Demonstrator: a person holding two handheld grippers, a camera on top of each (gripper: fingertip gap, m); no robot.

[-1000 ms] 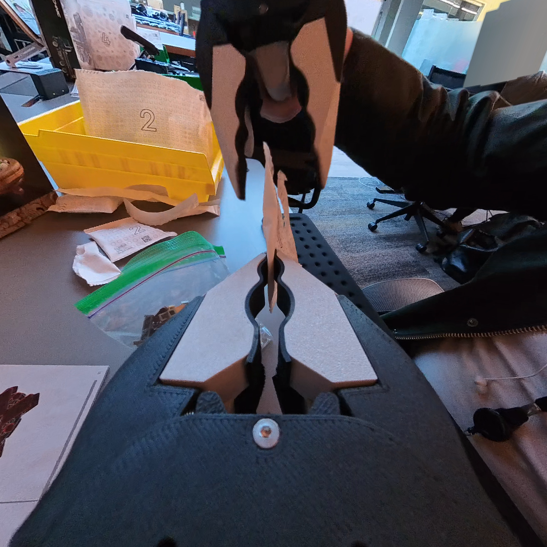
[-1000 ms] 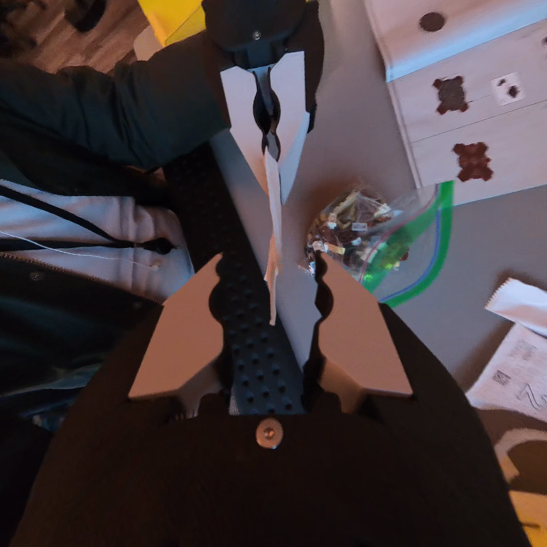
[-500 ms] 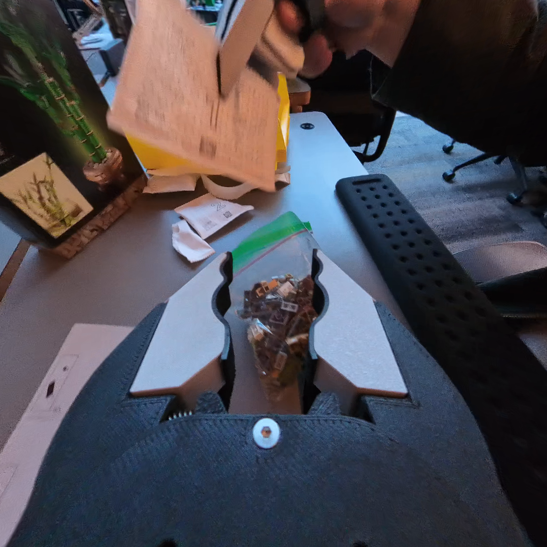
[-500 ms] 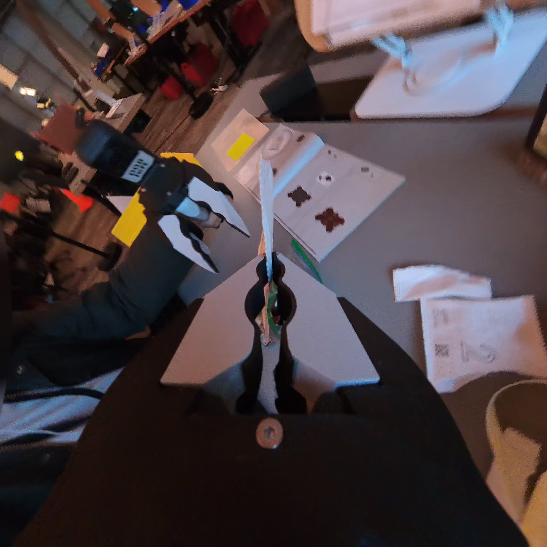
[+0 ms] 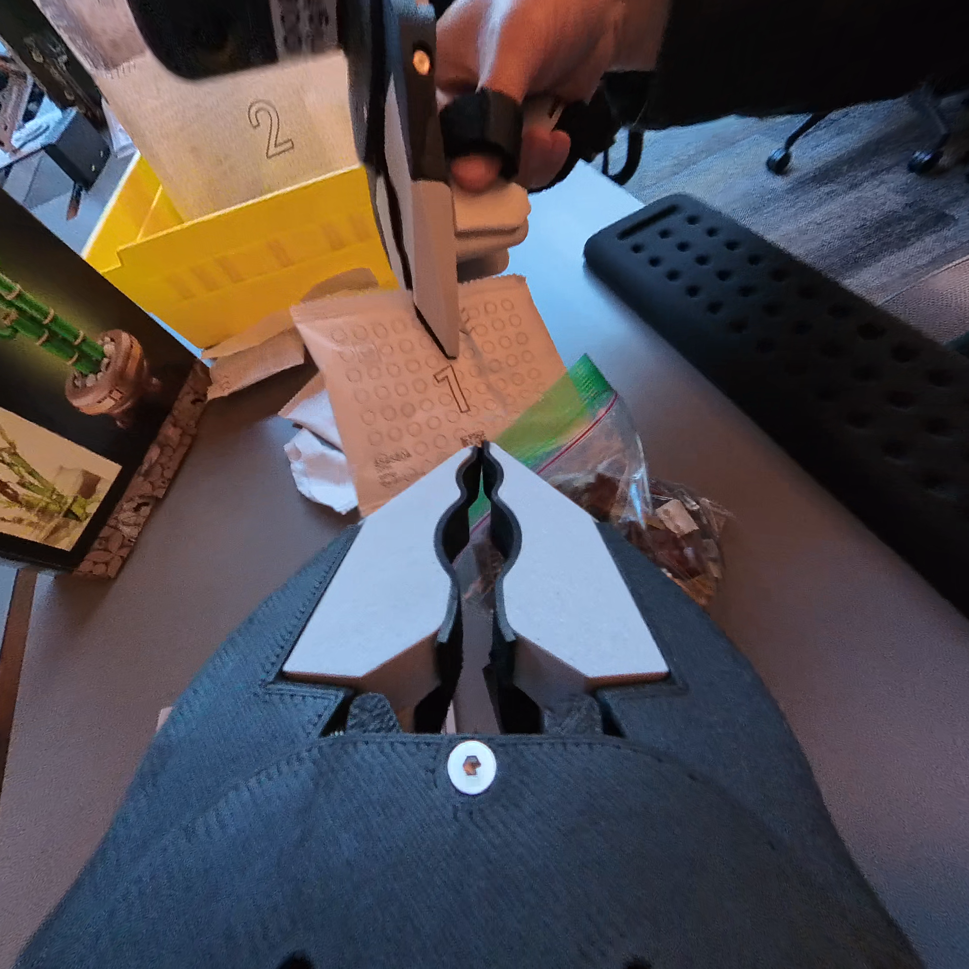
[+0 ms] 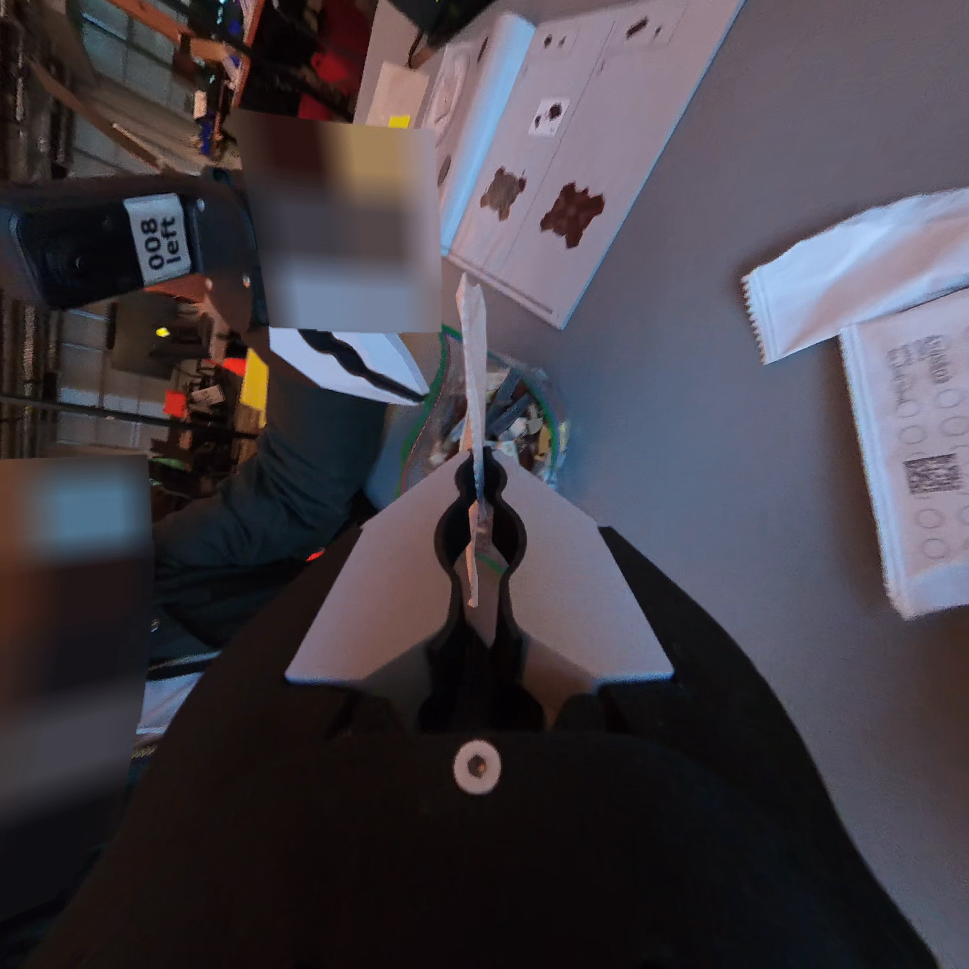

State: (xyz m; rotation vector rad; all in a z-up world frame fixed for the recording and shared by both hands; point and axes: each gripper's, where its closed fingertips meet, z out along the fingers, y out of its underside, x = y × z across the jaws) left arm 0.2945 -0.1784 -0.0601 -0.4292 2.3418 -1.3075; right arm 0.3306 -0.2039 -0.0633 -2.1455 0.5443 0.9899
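My left gripper (image 5: 481,445) is shut low over the grey table, its tips at the green-edged mouth of a clear zip bag (image 5: 629,498) full of small brown pieces, which it seems to pinch. My right gripper (image 6: 482,456) is shut on a flat tan paper bag (image 6: 474,377), seen edge-on. In the left wrist view the right gripper (image 5: 448,351) points down and holds that paper bag (image 5: 419,398) hanging just beyond my left tips. The left gripper (image 6: 419,396) shows in the right wrist view beside the zip bag (image 6: 519,414).
A yellow bin (image 5: 251,262) with another paper bag (image 5: 225,136) stands behind. A dark picture box (image 5: 78,393) is at the left and a black perforated pad (image 5: 786,341) at the right. An open booklet (image 6: 550,183) and torn paper bags (image 6: 865,272) lie on the table. Across from one pair of fingers to the other is roughly 5 cm.
The left gripper let go of the paper bag, opened over the zip bag and has shut at its mouth. The right gripper shut on the paper bag and carried it off.
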